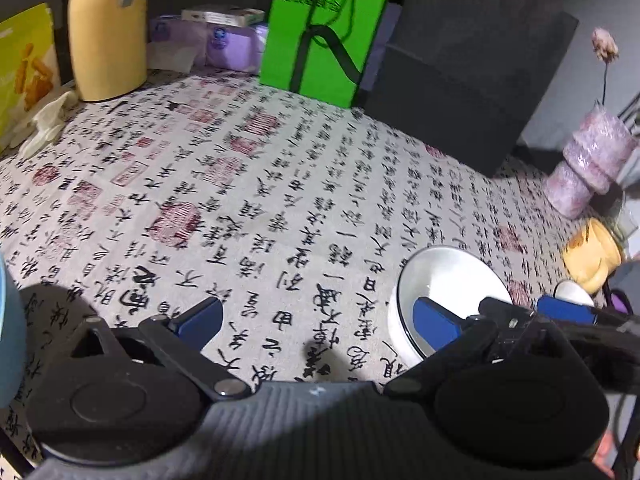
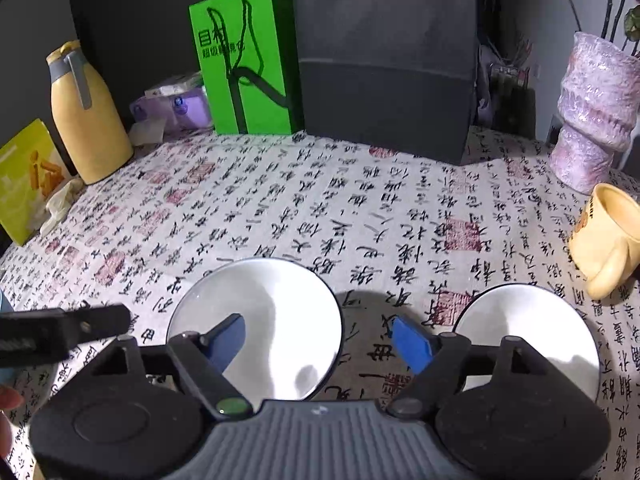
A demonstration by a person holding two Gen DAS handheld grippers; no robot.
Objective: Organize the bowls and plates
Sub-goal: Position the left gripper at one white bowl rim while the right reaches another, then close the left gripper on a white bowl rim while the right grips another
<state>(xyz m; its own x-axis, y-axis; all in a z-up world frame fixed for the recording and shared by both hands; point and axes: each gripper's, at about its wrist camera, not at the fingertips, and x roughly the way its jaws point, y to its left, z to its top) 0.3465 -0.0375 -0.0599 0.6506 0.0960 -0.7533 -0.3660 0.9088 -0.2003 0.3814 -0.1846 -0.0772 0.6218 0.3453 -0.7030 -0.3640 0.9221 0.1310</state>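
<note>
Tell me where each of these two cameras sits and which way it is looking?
Left wrist view: sits on the left hand-held gripper, looking forward and down over the patterned tablecloth; its own open blue fingers show, one in front of a white bowl.
Right wrist view: sits on the right hand-held gripper, facing the same way; its open fingers straddle that bowl's right edge, a second bowl to the right, fingertips at the left edge.
Shared: green bag, yellow flask, pink vase.

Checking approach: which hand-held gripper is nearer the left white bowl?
Right. Its hand-held gripper straddles the bowl rim, one finger inside; the left hand-held gripper sits beside the bowl.
</note>
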